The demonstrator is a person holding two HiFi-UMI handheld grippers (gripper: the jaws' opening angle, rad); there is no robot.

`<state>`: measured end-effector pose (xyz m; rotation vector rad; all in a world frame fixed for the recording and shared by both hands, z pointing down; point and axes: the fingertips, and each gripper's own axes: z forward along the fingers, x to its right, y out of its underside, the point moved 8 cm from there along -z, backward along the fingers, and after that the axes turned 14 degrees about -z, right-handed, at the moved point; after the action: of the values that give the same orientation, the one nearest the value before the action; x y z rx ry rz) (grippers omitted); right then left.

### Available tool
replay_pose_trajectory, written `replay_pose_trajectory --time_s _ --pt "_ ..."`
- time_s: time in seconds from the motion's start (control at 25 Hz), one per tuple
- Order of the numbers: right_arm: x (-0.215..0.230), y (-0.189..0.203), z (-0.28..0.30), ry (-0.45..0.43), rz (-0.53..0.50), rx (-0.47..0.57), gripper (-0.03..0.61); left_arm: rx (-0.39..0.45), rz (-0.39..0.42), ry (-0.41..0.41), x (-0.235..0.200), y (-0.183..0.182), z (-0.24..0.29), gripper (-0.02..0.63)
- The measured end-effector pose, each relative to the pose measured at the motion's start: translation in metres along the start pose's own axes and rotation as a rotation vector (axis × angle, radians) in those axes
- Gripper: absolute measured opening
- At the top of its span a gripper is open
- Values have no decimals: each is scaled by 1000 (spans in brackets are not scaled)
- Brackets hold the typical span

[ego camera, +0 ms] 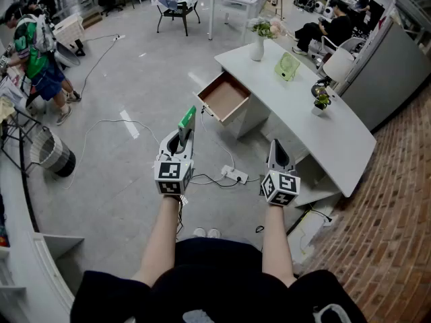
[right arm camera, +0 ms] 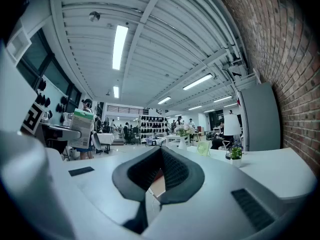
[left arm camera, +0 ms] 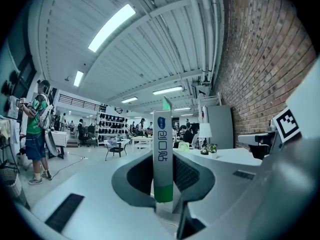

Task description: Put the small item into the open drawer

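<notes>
While the drawer (ego camera: pixel 225 97) stands open, left gripper (ego camera: pixel 183 137) clamps box (ego camera: pixel 187 119).

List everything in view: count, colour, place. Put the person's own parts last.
Desk: one, white, right of centre.
Drawer: one, brown inside, pulled open at the desk's left side.
Vase: one, white, with flowers, desk's far end.
Potted plant: one, green, on the desk.
Power strip: one, white, on the floor beyond the grippers.
Basket: one, striped, floor at left.
Standing person: one, green top, far left.
Seated person: one, black top, top right.
Box: one, white with green end, in the left gripper.
Left gripper: closed on the box.
Right gripper: jaws together, empty.
Forearms: two, bare, bottom centre.
</notes>
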<state>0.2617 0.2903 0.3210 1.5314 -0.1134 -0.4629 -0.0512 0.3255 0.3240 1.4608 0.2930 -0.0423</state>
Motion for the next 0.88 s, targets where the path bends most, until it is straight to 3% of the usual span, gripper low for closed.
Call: replay_pose_trajectory --time_s 0.88 --pt "-25 -2 11 -16 38 9 2 -29 -38 27 -23 -8 4 89"
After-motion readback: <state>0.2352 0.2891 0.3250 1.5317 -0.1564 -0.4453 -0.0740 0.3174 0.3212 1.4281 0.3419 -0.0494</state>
